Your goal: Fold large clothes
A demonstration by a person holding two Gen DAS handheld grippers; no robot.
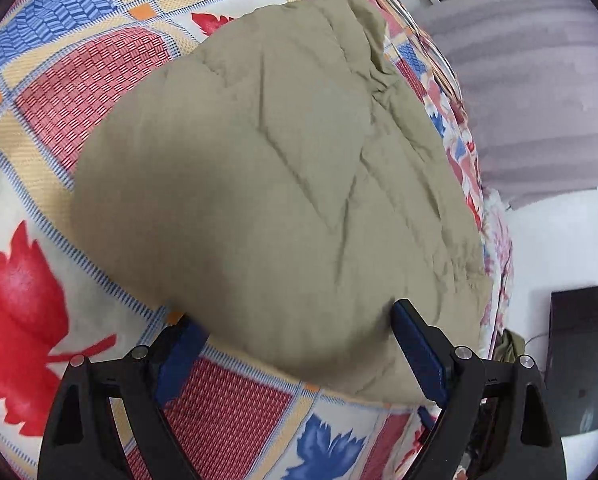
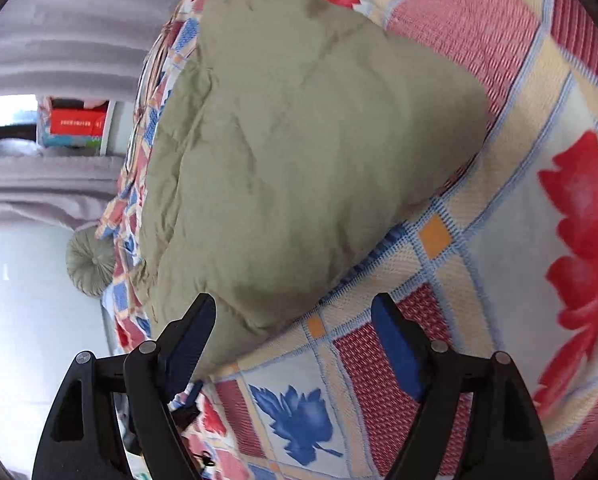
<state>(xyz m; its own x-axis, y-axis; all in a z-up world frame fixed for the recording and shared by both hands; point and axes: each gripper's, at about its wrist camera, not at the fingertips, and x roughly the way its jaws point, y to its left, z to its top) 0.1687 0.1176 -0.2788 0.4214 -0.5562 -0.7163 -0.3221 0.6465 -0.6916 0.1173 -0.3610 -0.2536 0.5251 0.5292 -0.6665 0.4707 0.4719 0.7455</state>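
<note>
Olive quilted garment [image 1: 275,184] lies folded into compact bundle on bed [image 1: 79,92], near its edge. Left claw [image 1: 299,332] and right claw [image 2: 295,320] both spread wide, empty, hovering just above. Folding looks nearly done; maybe final tidy left.

The folded olive-green quilted garment [image 1: 275,184] hides the patterned bedspread [image 1: 59,92] beneath; print on the red box [image 2: 77,123] is illegible.

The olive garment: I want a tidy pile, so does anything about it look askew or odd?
The olive garment lies folded into a puffy bundle on the patterned bedspread. It sits close to the bed's edge, wrinkled and bunched along that side. Nothing looks torn or spilled.
</note>
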